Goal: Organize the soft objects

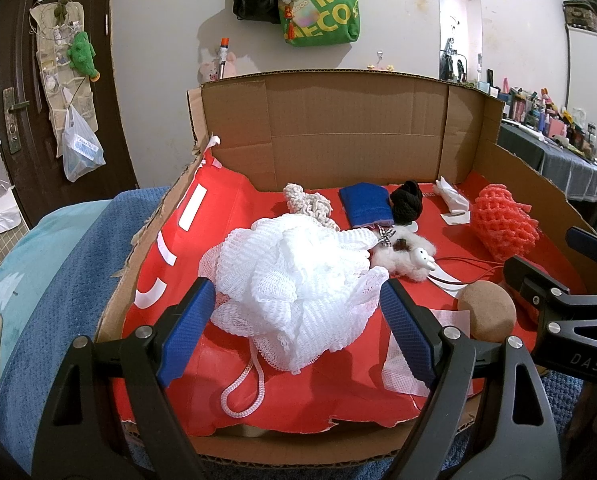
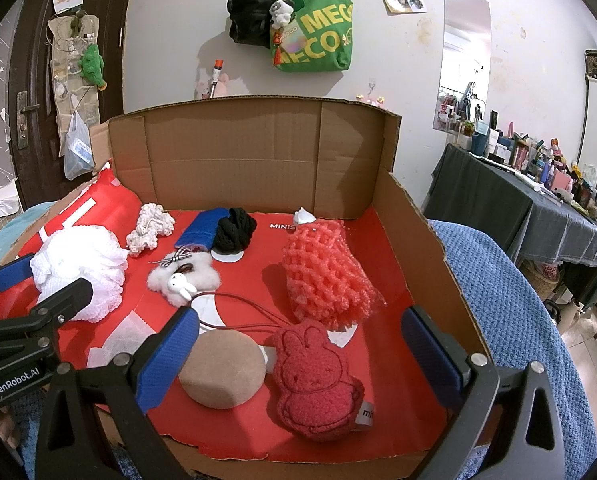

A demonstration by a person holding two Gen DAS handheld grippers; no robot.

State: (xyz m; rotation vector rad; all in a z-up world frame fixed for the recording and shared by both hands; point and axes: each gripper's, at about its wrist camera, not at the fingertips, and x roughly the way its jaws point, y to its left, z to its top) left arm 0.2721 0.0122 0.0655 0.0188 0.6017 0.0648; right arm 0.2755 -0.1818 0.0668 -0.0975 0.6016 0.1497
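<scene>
Between the spread pads of the left claw (image 1: 294, 320), the white mesh puff (image 1: 298, 284) looks feather-light and squashy, best pinched mid-body; right claw (image 2: 298, 360) gapes empty.

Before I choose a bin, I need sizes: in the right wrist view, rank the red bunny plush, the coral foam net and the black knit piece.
Largest to smallest:
1. coral foam net and red bunny plush: alike; the plush lies nearer the camera, so unranked.
2. black knit piece, clearly smallest.
</scene>
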